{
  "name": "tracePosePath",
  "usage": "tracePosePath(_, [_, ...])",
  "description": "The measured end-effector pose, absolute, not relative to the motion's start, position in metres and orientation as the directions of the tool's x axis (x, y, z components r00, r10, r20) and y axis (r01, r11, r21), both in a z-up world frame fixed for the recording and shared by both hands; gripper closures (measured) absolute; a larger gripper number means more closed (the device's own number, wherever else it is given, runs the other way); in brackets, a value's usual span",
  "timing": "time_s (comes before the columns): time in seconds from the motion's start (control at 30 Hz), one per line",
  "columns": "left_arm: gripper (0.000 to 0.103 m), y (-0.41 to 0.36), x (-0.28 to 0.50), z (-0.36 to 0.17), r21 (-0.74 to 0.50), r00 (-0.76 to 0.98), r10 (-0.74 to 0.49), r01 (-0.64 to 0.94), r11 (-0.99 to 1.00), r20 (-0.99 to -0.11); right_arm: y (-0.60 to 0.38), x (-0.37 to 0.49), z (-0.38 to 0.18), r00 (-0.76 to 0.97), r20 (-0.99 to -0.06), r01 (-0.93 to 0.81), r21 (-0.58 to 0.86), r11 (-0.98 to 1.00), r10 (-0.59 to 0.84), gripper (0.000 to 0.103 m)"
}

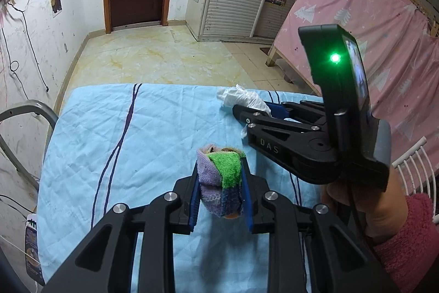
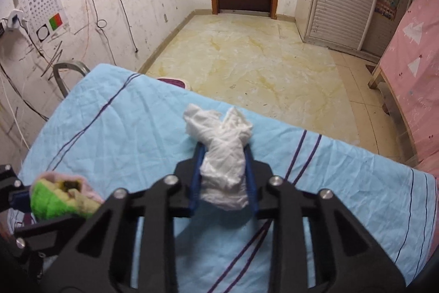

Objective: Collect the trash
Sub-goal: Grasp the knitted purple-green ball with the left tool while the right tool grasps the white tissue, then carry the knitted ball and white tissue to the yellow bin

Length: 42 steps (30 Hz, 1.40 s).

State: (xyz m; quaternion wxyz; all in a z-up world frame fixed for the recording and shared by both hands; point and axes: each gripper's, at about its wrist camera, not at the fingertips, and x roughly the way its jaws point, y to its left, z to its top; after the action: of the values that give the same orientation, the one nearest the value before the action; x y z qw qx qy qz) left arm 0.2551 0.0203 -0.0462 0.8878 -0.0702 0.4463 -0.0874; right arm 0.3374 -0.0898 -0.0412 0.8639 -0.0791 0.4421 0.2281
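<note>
Gripping both scraps, the left gripper (image 1: pixel 221 197) clamps the rolled cloth (image 1: pixel 221 184) at lower centre and the right gripper (image 2: pixel 223 180) pinches the white tissue (image 2: pixel 222 155); no bin shows, so disposal remains.

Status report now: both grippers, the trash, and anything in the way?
Left gripper shut on rolled cloth. Right gripper shut on white tissue. Both over blue sheet. No bin in view, nothing blocking.

Rolled cloth (image 1: pixel 221 183) left of tissue (image 1: pixel 242 98) — both over bedsheet (image 1: pixel 109 142)
</note>
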Motion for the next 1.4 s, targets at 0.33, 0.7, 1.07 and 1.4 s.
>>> tracePosePath(0.33, [0.086, 0.016, 0.241, -0.033, -0.184, 0.609, -0.198, 0.087, 0.979, -0.768, -0.112, 0.317, -0.015, 0.561, -0.747, -0.443, 0.093, 0.892, 0.357, 0.081])
tracePosePath(0.7, [0.086, -0.014, 0.219, -0.014, -0.153, 0.630, -0.198, 0.124, 0.980, -0.751, -0.164, 0.283, 0.021, 0.629, -0.682, -0.392, 0.135, 0.910, 0.372, 0.081])
tracePosePath(1.07, [0.086, -0.086, 0.192, 0.005, -0.086, 0.644, -0.213, 0.223, 0.971, -0.735, -0.243, 0.235, 0.052, 0.716, -0.601, -0.313, 0.179, 0.933, 0.355, 0.081])
tracePosePath(1.4, [0.086, -0.160, 0.170, 0.010, -0.028, 0.630, -0.237, 0.323, 0.946, -0.740, -0.314, 0.192, 0.064, 0.787, -0.529, -0.231, 0.226, 0.946, 0.318, 0.081])
